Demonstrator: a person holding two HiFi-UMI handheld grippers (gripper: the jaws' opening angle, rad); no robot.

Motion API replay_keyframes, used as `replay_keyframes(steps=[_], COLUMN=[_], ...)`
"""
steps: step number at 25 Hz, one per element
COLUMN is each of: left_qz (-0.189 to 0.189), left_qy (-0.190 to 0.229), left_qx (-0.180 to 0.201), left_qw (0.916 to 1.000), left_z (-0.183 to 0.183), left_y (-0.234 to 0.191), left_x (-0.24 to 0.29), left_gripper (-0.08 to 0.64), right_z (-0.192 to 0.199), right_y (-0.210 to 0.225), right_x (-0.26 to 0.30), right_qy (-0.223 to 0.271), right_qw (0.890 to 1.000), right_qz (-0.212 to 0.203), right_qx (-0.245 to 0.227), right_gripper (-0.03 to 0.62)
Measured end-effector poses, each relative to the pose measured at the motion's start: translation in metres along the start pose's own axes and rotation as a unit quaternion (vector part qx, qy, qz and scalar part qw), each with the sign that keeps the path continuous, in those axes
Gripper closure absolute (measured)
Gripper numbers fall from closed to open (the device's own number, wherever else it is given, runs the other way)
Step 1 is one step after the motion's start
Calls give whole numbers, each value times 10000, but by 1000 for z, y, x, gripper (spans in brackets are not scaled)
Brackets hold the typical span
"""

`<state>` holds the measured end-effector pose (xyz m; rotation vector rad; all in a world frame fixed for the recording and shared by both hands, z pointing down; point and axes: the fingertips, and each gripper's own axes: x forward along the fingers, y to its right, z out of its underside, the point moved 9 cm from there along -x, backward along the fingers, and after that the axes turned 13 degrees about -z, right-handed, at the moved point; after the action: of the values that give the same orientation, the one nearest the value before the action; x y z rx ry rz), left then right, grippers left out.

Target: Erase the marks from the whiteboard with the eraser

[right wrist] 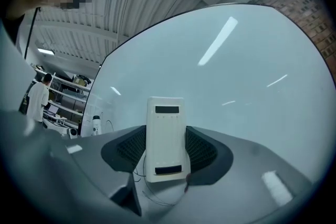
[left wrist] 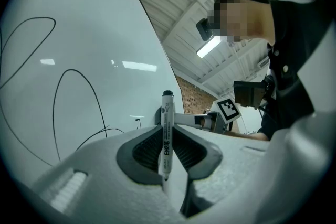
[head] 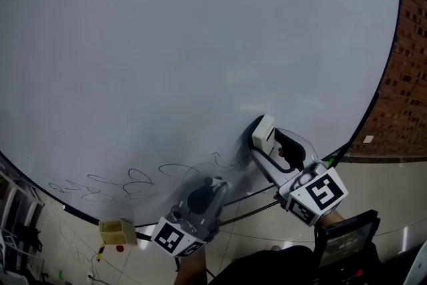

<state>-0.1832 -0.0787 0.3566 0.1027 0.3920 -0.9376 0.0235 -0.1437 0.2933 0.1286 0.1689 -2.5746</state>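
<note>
The whiteboard (head: 200,57) fills most of the head view, with looping black marks (head: 127,183) along its lower edge. My right gripper (head: 267,140) is shut on a white eraser (head: 263,131), which touches the board just right of the scribbles. In the right gripper view the eraser (right wrist: 166,136) stands upright between the jaws of the right gripper (right wrist: 166,152), with thin black lines (right wrist: 140,186) below it. My left gripper (head: 213,187) is shut on a black-capped whiteboard marker (left wrist: 166,134), close to the board's bottom edge. Black curves (left wrist: 68,86) show in the left gripper view.
A small yellowish box (head: 118,231) sits below the board's lower left edge. A brick wall (head: 408,77) borders the board at the right, over a tiled floor (head: 393,190). Shelves and a standing person (right wrist: 38,97) are far off at the left.
</note>
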Motion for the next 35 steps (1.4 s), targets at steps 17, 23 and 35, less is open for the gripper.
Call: replay_keyframes(steps=[17,23,35], left_qz=[6,-51,-327], left_qy=[-39,-5,68], left_qx=[91,63,-25], left_qw=[10000,10000,9994], left_z=[-2,-3,-12], left_y=[7,6,-13], left_x=[5,-6,-49], left_gripper=[503,503,503], right_z=[8,10,6], right_y=[77,74,-13], right_x=[-66,-64,8], right_qy=[345,413,125], right_qw=[9894,9849,9972], right_qz=[1227,1540,589], right_qx=[697,679,438], right_gripper=[353,354,353])
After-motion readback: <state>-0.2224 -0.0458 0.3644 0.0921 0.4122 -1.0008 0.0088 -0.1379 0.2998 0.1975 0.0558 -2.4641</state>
